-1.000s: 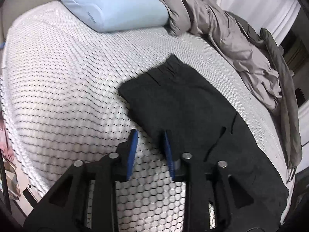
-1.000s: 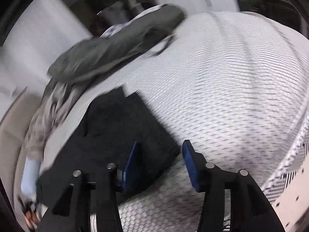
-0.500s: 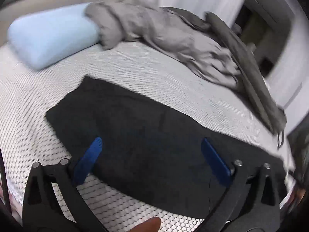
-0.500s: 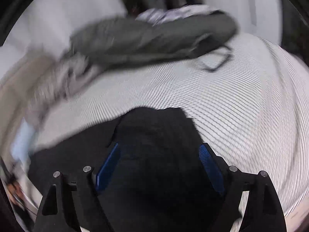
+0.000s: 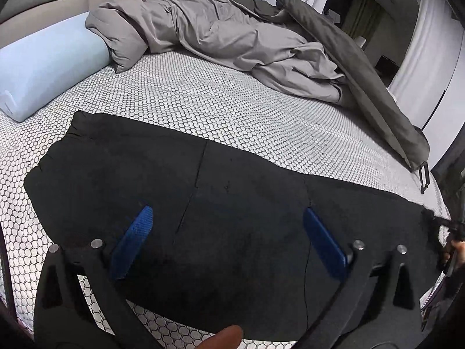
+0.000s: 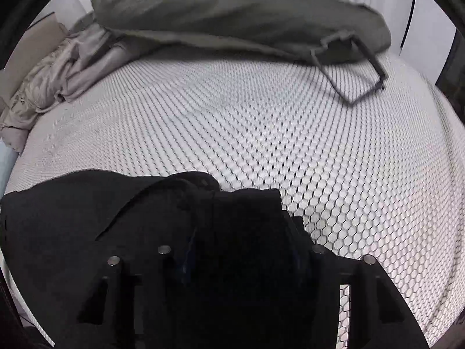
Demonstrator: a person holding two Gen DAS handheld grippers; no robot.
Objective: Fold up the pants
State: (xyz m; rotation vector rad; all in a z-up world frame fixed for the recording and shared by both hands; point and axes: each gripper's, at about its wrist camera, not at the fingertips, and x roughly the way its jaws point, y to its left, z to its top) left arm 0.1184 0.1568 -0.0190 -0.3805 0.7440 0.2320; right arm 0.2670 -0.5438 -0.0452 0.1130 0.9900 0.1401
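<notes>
Black pants [image 5: 232,203] lie flat, folded lengthwise, across the near side of a bed with a honeycomb-patterned sheet [image 5: 232,107]. My left gripper [image 5: 229,232] is wide open, hovering over the middle of the pants, empty. In the right wrist view the leg end of the pants [image 6: 162,209] is bunched up over my right gripper [image 6: 241,250]. Its blue pads are hidden in the dark cloth, so how the jaws stand is unclear. The right gripper also shows in the left wrist view at the far right edge [image 5: 453,232], at the pants' hem.
A light blue pillow [image 5: 49,67] lies at the head of the bed. A crumpled grey duvet [image 5: 232,35] and a dark grey blanket [image 6: 232,14] with a strap loop [image 6: 354,67] run along the far side. The bed edge is near my grippers.
My left gripper opened wide and swung from the waist side to over the middle of the pants. My right gripper dropped onto the leg end, and the cloth now covers its fingers.
</notes>
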